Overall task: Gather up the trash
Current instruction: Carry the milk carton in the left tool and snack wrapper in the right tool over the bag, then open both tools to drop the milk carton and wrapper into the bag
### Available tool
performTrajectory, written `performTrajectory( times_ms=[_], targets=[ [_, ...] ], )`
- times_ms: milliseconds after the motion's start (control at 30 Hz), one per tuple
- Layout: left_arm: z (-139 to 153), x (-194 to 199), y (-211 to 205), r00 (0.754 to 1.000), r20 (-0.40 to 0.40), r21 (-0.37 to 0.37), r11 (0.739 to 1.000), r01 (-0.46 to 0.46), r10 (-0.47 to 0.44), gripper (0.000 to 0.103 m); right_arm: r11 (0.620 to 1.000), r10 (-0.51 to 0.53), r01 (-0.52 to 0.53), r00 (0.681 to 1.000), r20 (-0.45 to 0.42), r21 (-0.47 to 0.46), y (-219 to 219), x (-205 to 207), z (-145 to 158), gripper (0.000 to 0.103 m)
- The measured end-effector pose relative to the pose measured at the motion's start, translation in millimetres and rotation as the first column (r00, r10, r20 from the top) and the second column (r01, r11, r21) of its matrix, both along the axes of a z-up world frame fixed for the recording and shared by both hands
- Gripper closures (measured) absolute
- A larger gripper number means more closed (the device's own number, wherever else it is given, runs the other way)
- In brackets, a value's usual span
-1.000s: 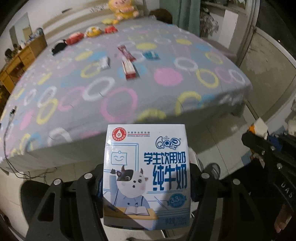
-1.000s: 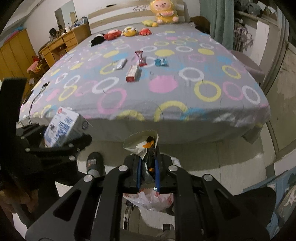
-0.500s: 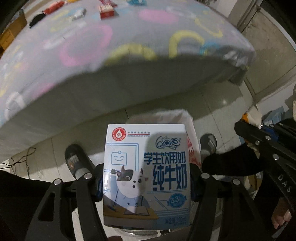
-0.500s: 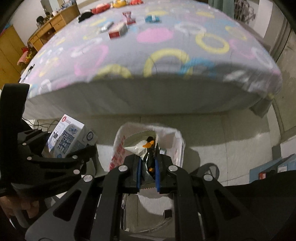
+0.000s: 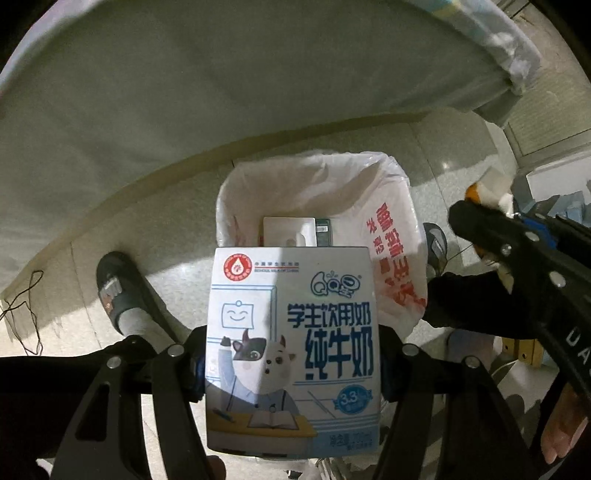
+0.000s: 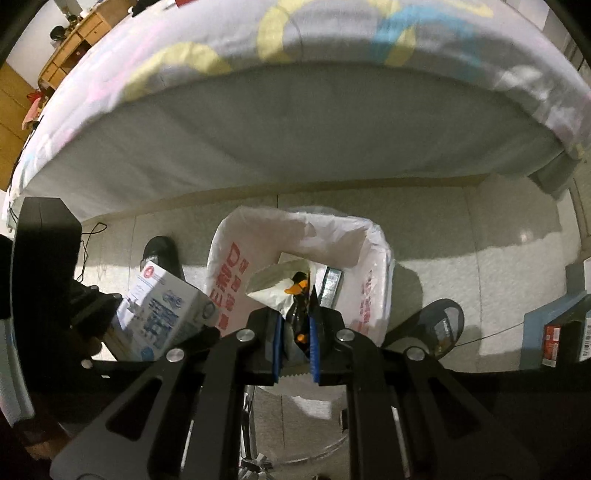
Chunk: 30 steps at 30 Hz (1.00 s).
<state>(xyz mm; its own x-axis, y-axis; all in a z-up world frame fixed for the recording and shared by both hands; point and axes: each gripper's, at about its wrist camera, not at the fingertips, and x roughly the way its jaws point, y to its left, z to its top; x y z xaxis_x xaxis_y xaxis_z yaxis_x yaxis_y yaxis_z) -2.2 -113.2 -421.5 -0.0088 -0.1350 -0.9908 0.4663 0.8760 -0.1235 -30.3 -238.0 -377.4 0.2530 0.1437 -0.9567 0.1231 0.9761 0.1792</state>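
Observation:
My left gripper (image 5: pixel 291 365) is shut on a blue and white milk carton (image 5: pixel 291 347) and holds it upright just above the near rim of a trash bin lined with a white bag with red print (image 5: pixel 391 236). The carton also shows in the right wrist view (image 6: pixel 162 314). My right gripper (image 6: pixel 295 343) is shut on a white snack wrapper with a penguin picture (image 6: pixel 284 288), held over the bin (image 6: pixel 373 288). A white box (image 5: pixel 290 230) lies inside the bin.
The bed's grey side (image 5: pixel 221 92) and patterned sheet (image 6: pixel 332 33) rise right behind the bin. The person's slippered feet stand at either side of the bin (image 5: pixel 118 291) (image 6: pixel 439 321). A black cable (image 5: pixel 22 314) lies on the tiled floor at left. Boxes (image 6: pixel 561 332) sit at right.
Both grippers have tilted down and moved in over the bin, still holding their items. The bed top has left the left view and the bin's inside now shows.

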Motion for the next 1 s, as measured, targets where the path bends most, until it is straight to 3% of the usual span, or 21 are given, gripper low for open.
performTrajectory(
  times_ms=[467, 500, 533, 567, 633, 1000],
  targets=[
    [-17, 5, -8, 1.000, -0.021, 0.008, 1.000, 0.009, -0.009, 0.039, 1.000, -0.003, 0.003, 1.000, -0.031, 0.011, 3, 12, -14, 0.088],
    [-17, 6, -8, 1.000, -0.014, 0.015, 1.000, 0.008, -0.008, 0.038, 1.000, -0.003, 0.003, 0.999, -0.034, 0.013, 3, 12, -15, 0.085],
    [-19, 6, -8, 1.000, -0.007, 0.036, 0.999, 0.009, -0.009, 0.032, 1.000, -0.003, 0.004, 0.999, -0.039, 0.011, 4, 13, -16, 0.069],
    [-20, 6, -7, 1.000, -0.006, 0.050, 0.999, 0.008, -0.008, 0.018, 1.000, -0.006, 0.006, 0.999, -0.039, 0.008, 4, 14, -17, 0.045],
    [-21, 6, -5, 1.000, -0.003, 0.070, 0.998, 0.000, 0.000, 0.012, 1.000, -0.020, 0.020, 0.999, -0.028, 0.004, 2, 14, -17, 0.033],
    [-17, 8, 5, 0.999, -0.016, 0.042, 0.999, -0.032, 0.033, 0.012, 0.997, -0.079, 0.079, 0.997, -0.027, 0.006, -11, 12, -18, 0.030]
  ],
)
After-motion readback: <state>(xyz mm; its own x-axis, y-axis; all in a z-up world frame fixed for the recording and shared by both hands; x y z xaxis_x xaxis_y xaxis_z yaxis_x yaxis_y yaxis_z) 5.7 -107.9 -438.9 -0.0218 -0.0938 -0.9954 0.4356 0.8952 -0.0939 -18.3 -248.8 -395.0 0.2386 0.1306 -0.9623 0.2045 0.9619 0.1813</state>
